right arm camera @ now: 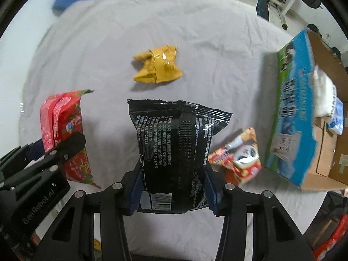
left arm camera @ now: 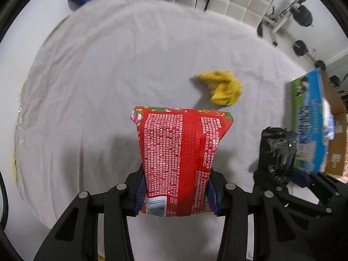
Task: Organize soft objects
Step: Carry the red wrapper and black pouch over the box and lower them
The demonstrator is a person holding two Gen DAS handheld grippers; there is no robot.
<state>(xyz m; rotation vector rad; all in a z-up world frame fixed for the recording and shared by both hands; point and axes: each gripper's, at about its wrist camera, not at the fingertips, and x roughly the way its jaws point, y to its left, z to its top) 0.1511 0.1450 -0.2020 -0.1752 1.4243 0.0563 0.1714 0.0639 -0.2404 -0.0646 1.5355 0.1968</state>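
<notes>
We hold a red packet [left arm camera: 178,163] clamped in the left gripper [left arm camera: 174,198] and a black packet [right arm camera: 174,152] clamped in the right gripper [right arm camera: 173,192], both lifted off the sheet-covered bench [right arm camera: 97,54], likely bound for the open box [right arm camera: 304,119] at its right edge.

A red packet [left arm camera: 178,163] with white print and a floral edge. A black packet [right arm camera: 174,152] with white text. A crumpled yellow wrapper [right arm camera: 157,65]. A red-and-yellow snack bag [right arm camera: 237,158]. A blue-and-green printed box [right arm camera: 293,117]. A pale grey cloth [left arm camera: 108,76].
</notes>
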